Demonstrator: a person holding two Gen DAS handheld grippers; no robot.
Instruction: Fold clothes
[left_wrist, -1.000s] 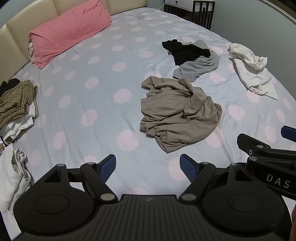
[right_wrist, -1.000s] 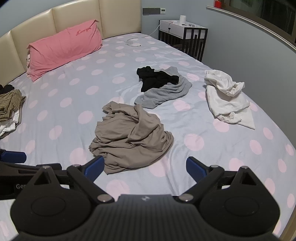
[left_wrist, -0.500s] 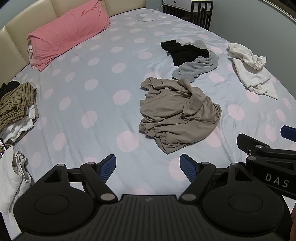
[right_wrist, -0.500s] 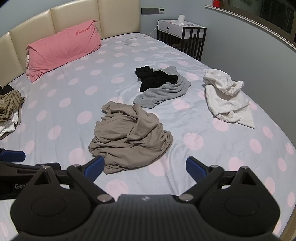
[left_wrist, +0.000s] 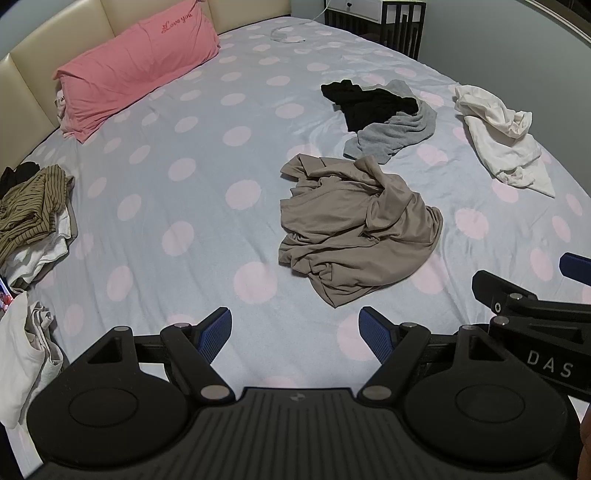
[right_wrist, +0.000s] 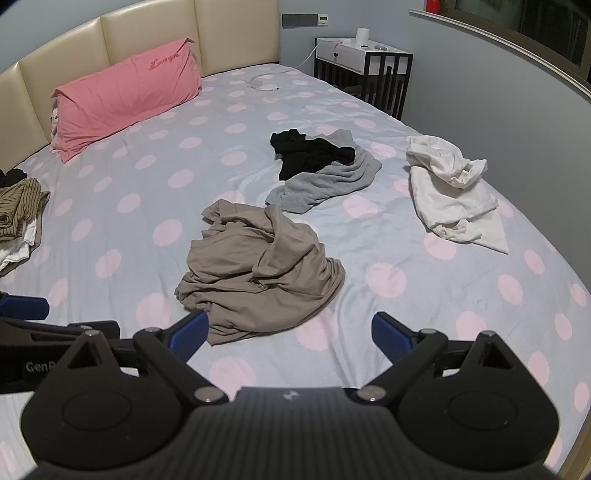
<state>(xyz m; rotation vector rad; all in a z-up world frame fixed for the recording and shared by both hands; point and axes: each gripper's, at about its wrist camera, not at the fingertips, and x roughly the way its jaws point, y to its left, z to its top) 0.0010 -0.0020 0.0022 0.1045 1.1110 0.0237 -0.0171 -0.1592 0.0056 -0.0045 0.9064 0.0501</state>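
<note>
Left wrist view takes in a wide bed (left_wrist: 207, 236) under a pale blue sheet dotted with pink circles, with a cream padded headboard (left_wrist: 66, 40) curving round from 10 to 12 o'clock. A long pink pillow (left_wrist: 136, 70) leans against that headboard at about 11 o'clock. Next in bulk, a crumpled taupe garment (left_wrist: 354, 225) lies just past the centre toward 1 o'clock, the nearest loose piece to both tools. Beyond it at 1 o'clock a grey garment (left_wrist: 399, 133) lies with a black garment (left_wrist: 365, 103) bunched on top of it, the grey edge almost touching the taupe one. A white garment (left_wrist: 506, 136) sprawls at 2 o'clock near the bed's edge, well apart from the others. At 9 o'clock a striped olive garment (left_wrist: 29, 206) sits on a small heap of white cloth, with more pale cloth at 8 o'clock. A dark-framed nightstand (right_wrist: 364, 70) stands off the bed's far corner, at 1 o'clock in the right wrist view.

Left gripper (left_wrist: 295, 332) hangs above the sheet at 6 o'clock, its blue-padded jaws spread wide and empty. Right gripper (right_wrist: 290, 332) is likewise released, jaws apart with nothing between them; its left pad lies just in front of the taupe garment's near hem, and whether it touches cannot be told.
</note>
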